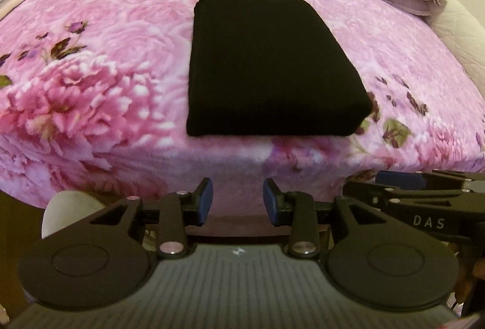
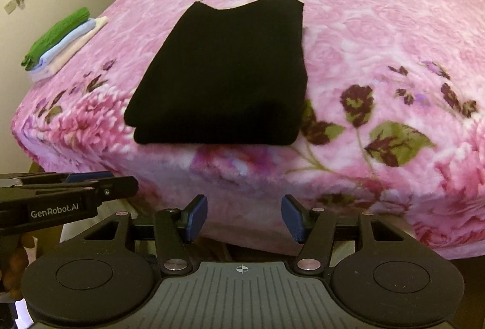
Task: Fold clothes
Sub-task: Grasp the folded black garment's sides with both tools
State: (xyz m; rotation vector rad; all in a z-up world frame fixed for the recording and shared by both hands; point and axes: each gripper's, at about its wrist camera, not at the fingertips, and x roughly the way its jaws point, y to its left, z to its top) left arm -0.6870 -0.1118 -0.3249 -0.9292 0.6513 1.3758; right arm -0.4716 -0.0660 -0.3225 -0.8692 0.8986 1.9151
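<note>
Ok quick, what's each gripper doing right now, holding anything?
Left gripper: open, holding nothing.
Right gripper: open, holding nothing; the folded black garment lies free on the bed.

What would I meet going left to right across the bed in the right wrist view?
Stack of folded clothes with green on top → folded black garment → dark flower print on the pink floral blanket.

Both grippers hang side by side, level, holding nothing. The left gripper (image 1: 238,201) has its blue pads (image 1: 206,201) parted; the right gripper (image 2: 244,218) gapes a little wider.
</note>
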